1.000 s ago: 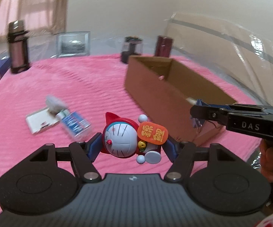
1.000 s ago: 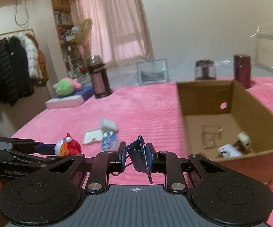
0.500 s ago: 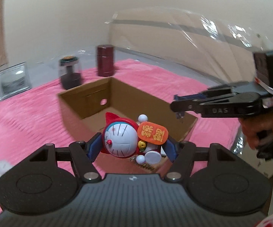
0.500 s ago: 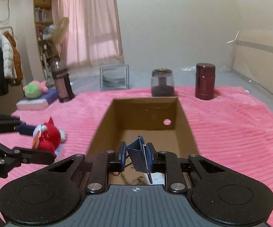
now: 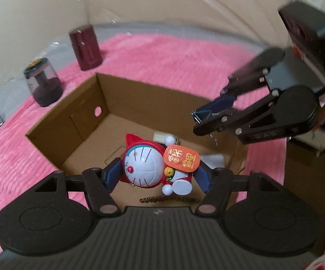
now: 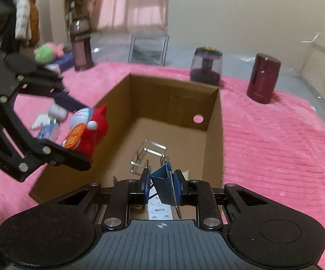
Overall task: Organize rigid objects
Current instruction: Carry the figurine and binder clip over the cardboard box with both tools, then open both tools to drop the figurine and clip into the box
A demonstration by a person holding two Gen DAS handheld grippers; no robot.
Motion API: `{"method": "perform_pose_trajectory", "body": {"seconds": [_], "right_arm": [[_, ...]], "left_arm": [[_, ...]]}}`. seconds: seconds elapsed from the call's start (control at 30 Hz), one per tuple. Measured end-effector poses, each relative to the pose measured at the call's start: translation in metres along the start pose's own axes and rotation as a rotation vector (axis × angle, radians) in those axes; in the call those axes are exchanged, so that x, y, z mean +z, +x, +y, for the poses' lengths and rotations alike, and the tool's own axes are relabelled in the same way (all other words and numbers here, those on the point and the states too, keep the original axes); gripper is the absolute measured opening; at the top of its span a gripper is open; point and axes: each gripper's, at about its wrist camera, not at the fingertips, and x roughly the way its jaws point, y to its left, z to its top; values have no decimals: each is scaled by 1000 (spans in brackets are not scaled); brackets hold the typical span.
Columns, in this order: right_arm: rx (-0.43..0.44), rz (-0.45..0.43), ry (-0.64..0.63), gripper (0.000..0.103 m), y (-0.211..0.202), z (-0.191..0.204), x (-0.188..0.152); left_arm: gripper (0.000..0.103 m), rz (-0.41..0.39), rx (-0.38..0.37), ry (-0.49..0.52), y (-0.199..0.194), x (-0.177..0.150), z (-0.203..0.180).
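My left gripper (image 5: 157, 176) is shut on a red and blue cat figurine (image 5: 153, 165) with an orange sign, held over the near rim of an open cardboard box (image 5: 76, 121). The figurine also shows in the right wrist view (image 6: 85, 130) at the box's left wall. My right gripper (image 6: 163, 187) is shut on a blue binder clip (image 6: 164, 185) above the box's near end; it also shows in the left wrist view (image 5: 209, 114). Clear acrylic pieces (image 6: 150, 150) and a white item (image 6: 160, 210) lie inside the box (image 6: 214, 117).
The box sits on a pink ribbed blanket (image 6: 275, 153). A maroon canister (image 6: 263, 78), a dark jar (image 6: 206, 66), a framed picture (image 6: 148, 49) and a dark flask (image 6: 80, 45) stand behind it. Small items (image 6: 49, 121) lie left of the box.
Both grippers have moved over the box with their objects still held. The left gripper swung right from the open blanket to the box's rim and tilted downward into it.
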Motion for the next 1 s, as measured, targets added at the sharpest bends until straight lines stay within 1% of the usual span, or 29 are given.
{"method": "perform_pose_trajectory", "body": {"seconds": [0.17, 0.33, 0.5, 0.63, 0.8, 1.0], "right_arm": [[10, 64, -60, 18, 19, -3, -3], [30, 126, -104, 18, 34, -2, -5], [39, 160, -124, 18, 42, -2, -6], [63, 176, -122, 18, 45, -2, -6], [78, 205, -154, 18, 51, 3, -4], [113, 233, -186, 18, 60, 5, -3]], "left_arm": [[63, 92, -30, 104, 25, 1, -3], [63, 162, -50, 160, 49, 3, -1], [64, 224, -60, 182, 68, 1, 1], [64, 254, -68, 193, 74, -2, -1], [64, 298, -80, 216, 82, -5, -3], [64, 313, -76, 217, 84, -7, -3]]}}
